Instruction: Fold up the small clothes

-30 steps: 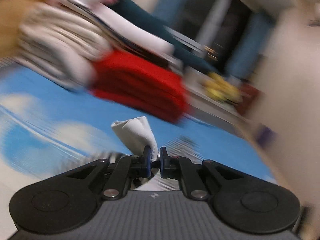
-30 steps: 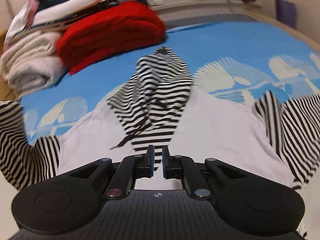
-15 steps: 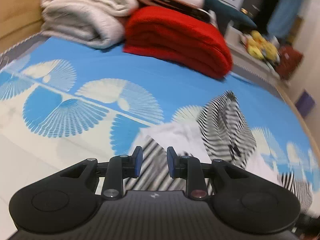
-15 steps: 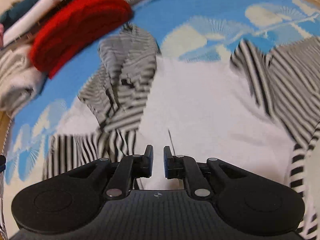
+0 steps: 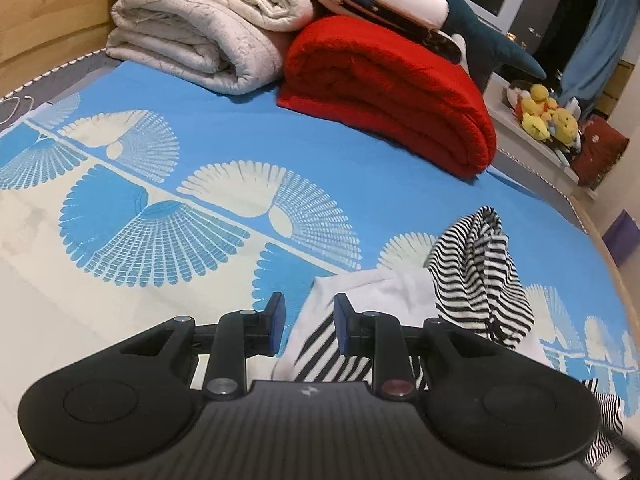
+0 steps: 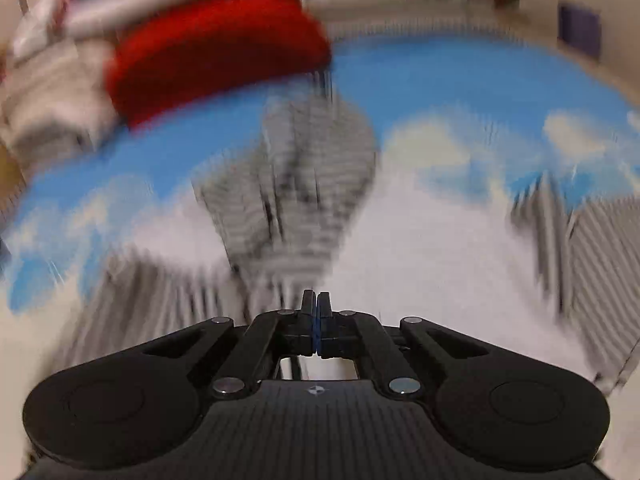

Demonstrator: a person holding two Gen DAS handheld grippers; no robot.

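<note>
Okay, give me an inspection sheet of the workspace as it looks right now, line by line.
Surface: bedspread, blue with cream fan pattern.
Job's things: striped hoodie, white body with black-and-white hood and sleeves, lying spread out, hood bunched up.
Clutter: red blanket and cream quilt, folded at the far edge.
Grippers: left gripper open, empty, over the hoodie's edge; right gripper shut, view motion-blurred, grasp unclear.
Cables: thin white cord at the left edge.
Surroundings: plush toys on a ledge, blue curtain.
</note>
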